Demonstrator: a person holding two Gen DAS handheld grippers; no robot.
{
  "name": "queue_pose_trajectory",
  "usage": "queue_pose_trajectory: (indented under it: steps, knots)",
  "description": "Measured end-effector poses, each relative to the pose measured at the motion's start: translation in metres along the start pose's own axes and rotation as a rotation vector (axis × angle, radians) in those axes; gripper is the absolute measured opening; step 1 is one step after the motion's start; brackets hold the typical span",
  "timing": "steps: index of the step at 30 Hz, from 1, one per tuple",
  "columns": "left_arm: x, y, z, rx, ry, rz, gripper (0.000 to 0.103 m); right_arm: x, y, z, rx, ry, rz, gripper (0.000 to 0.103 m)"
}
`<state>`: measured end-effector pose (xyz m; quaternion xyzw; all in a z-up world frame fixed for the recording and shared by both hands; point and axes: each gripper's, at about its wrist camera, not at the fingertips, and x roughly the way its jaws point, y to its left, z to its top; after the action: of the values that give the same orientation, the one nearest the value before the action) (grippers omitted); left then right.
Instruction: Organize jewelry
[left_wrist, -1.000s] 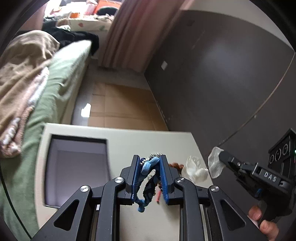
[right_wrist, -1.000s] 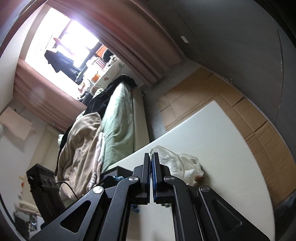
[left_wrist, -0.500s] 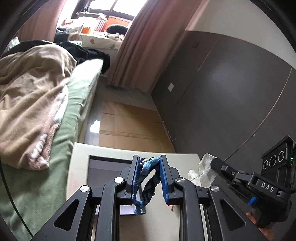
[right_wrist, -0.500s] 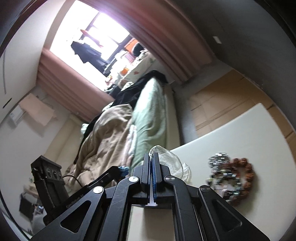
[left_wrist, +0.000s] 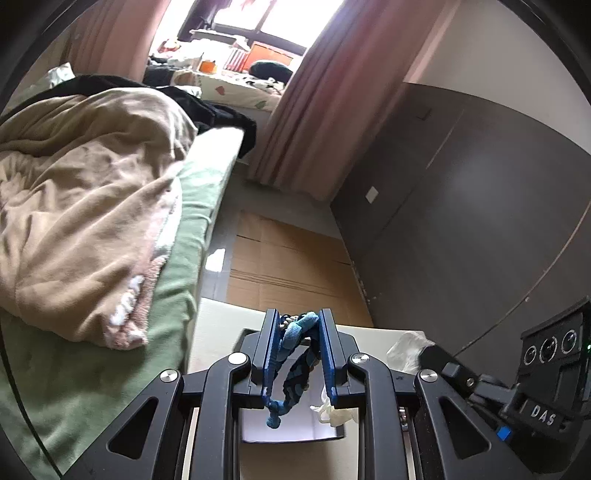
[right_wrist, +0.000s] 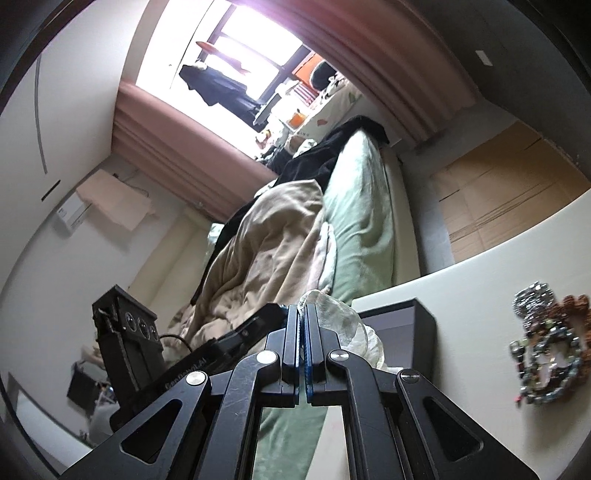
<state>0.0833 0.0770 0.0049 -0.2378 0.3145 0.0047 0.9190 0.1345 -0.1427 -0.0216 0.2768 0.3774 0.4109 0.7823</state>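
My left gripper (left_wrist: 296, 325) is shut on a blue braided bracelet (left_wrist: 295, 354), which hangs between the pads above an open dark box (left_wrist: 291, 428) on the cream table. My right gripper (right_wrist: 304, 314) is shut on a clear plastic bag (right_wrist: 343, 325), held up beside the box (right_wrist: 399, 339). In the left wrist view the bag (left_wrist: 404, 349) shows at the right gripper's tip. A pile of beaded bracelets (right_wrist: 543, 350) lies on the table (right_wrist: 480, 280) at the right in the right wrist view.
A bed with a green sheet (left_wrist: 177, 266) and a beige blanket (left_wrist: 81, 192) stands left of the table. Cardboard (left_wrist: 288, 266) covers the floor beyond the table's far edge. A dark wall (left_wrist: 461, 221) is on the right.
Both grippers have risen and tilted upward, each with its load. The left wrist view shows more of the bed and window. The bracelet pile has come further into the right wrist view.
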Motion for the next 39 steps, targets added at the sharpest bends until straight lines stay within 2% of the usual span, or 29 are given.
queue_pose_trajectory:
  steps: [4, 6, 7, 8, 13, 21, 26, 28, 29, 30, 32, 33, 39]
  knots:
    - [0.002, 0.013, 0.001, -0.03, 0.009, 0.006, 0.022, 0.022, 0.0, -0.003, -0.022, 0.049, -0.044, 0.005]
    - [0.003, 0.017, 0.0, -0.042, 0.016, 0.001, 0.022, 0.034, -0.004, -0.005, -0.004, 0.116, -0.071, 0.031]
    - [0.004, 0.017, 0.0, -0.044, 0.019, -0.002, 0.022, 0.038, -0.008, -0.005, 0.014, 0.134, -0.083, 0.07]
    - [0.005, 0.017, -0.001, -0.045, 0.024, -0.005, 0.022, 0.039, -0.015, -0.007, 0.034, 0.13, -0.103, 0.09]
    - [0.014, 0.014, -0.005, -0.049, 0.056, -0.025, 0.022, 0.03, -0.03, -0.005, 0.075, 0.121, -0.145, 0.09]
    - [0.034, -0.006, -0.016, -0.024, 0.119, -0.052, 0.022, -0.008, -0.045, 0.006, 0.069, 0.076, -0.238, 0.09]
    - [0.049, -0.015, -0.025, -0.004, 0.154, -0.027, 0.022, -0.025, -0.061, 0.012, 0.094, 0.063, -0.283, 0.09]
    - [0.056, -0.017, -0.027, 0.009, 0.172, -0.005, 0.027, -0.03, -0.066, 0.014, 0.101, 0.061, -0.297, 0.09]
    - [0.06, -0.017, -0.028, 0.01, 0.187, -0.003, 0.034, -0.032, -0.068, 0.015, 0.105, 0.06, -0.3, 0.09]
    - [0.063, -0.016, -0.029, 0.007, 0.202, -0.006, 0.047, -0.035, -0.07, 0.017, 0.109, 0.06, -0.304, 0.09]
    - [0.066, -0.015, -0.032, -0.011, 0.222, -0.015, 0.065, -0.039, -0.074, 0.019, 0.112, 0.058, -0.31, 0.09]
    - [0.065, -0.014, -0.033, -0.018, 0.216, -0.019, 0.068, -0.043, -0.076, 0.021, 0.112, 0.055, -0.317, 0.09]
    - [0.062, -0.016, -0.032, -0.011, 0.197, -0.008, 0.069, -0.057, -0.088, 0.028, 0.111, 0.033, -0.364, 0.09]
